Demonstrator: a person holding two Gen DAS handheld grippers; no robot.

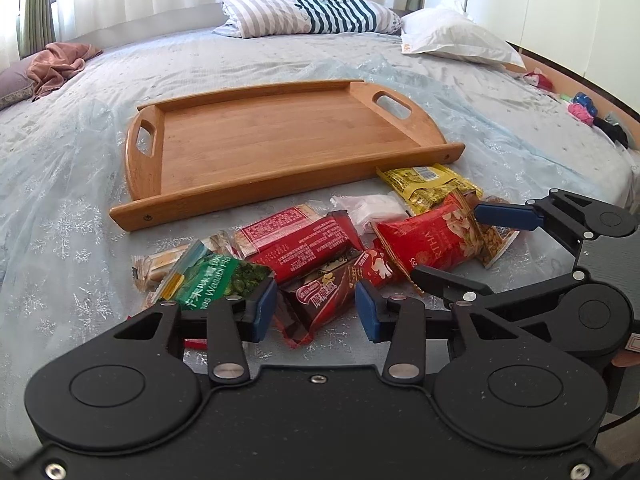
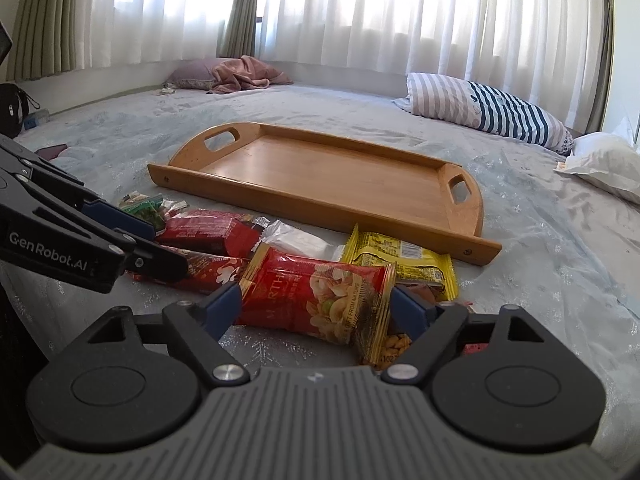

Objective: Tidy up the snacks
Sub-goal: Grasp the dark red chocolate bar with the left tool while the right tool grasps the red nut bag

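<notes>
A wooden tray (image 1: 264, 148) with handle holes lies on the bed, also in the right wrist view (image 2: 332, 172). Before it lies a pile of snack packets. My left gripper (image 1: 316, 308) is open, its fingers either side of a brown chocolate bar (image 1: 320, 300), beside a green wasabi pea packet (image 1: 216, 280). My right gripper (image 2: 316, 308) is open, its fingers either side of a red nut packet (image 2: 320, 300), which also shows in the left wrist view (image 1: 432, 240). A yellow packet (image 2: 400, 256), a white packet (image 2: 296, 240) and red bars (image 2: 208, 232) lie around.
The bed has a pale blue cover (image 1: 80, 128). A striped pillow (image 1: 312, 12) and a white pillow (image 1: 456, 36) lie at its head, a pink cloth (image 1: 60, 64) at the far left. Small items (image 1: 584, 108) sit along the right edge.
</notes>
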